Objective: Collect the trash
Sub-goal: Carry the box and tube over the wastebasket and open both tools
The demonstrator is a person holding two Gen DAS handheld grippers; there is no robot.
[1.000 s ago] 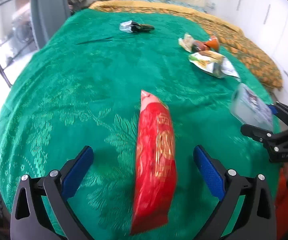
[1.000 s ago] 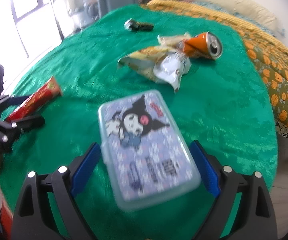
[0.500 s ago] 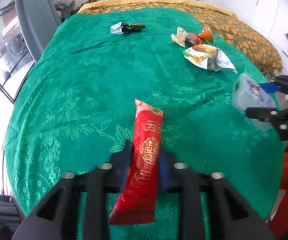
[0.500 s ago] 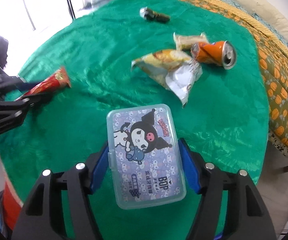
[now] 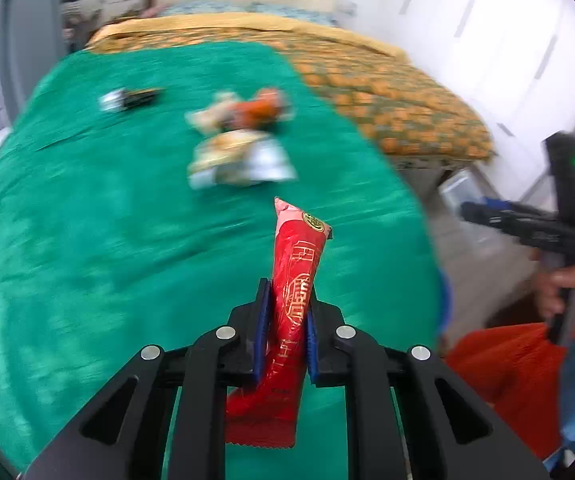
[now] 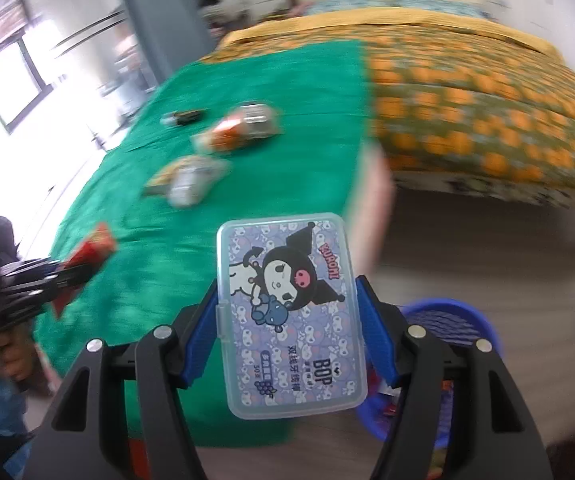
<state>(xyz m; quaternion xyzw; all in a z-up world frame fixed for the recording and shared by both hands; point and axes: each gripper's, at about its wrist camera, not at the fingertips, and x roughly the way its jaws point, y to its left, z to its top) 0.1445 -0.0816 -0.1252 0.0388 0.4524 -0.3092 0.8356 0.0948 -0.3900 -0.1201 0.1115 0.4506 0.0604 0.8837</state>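
Note:
My left gripper (image 5: 285,316) is shut on a long red snack wrapper (image 5: 293,300) and holds it above the green tablecloth (image 5: 87,240). My right gripper (image 6: 291,308) is shut on a clear plastic box with a cartoon label (image 6: 289,308), held past the table's right edge over the floor, above a blue basket (image 6: 451,320). The right gripper also shows at the right of the left wrist view (image 5: 527,232). The left gripper with the red wrapper shows at the left of the right wrist view (image 6: 55,272).
On the cloth lie a crumpled yellow and silver bag (image 5: 239,156), an orange can (image 5: 259,110) with a small wrapper, and a dark wrapper (image 5: 131,98). An orange-patterned bed (image 6: 487,92) stands behind. An orange bag (image 5: 507,364) is at my right.
Both grippers closed on their items, the left on the red wrapper and the right on the box, and lifted them. Both then swung right, off the table toward the basket.

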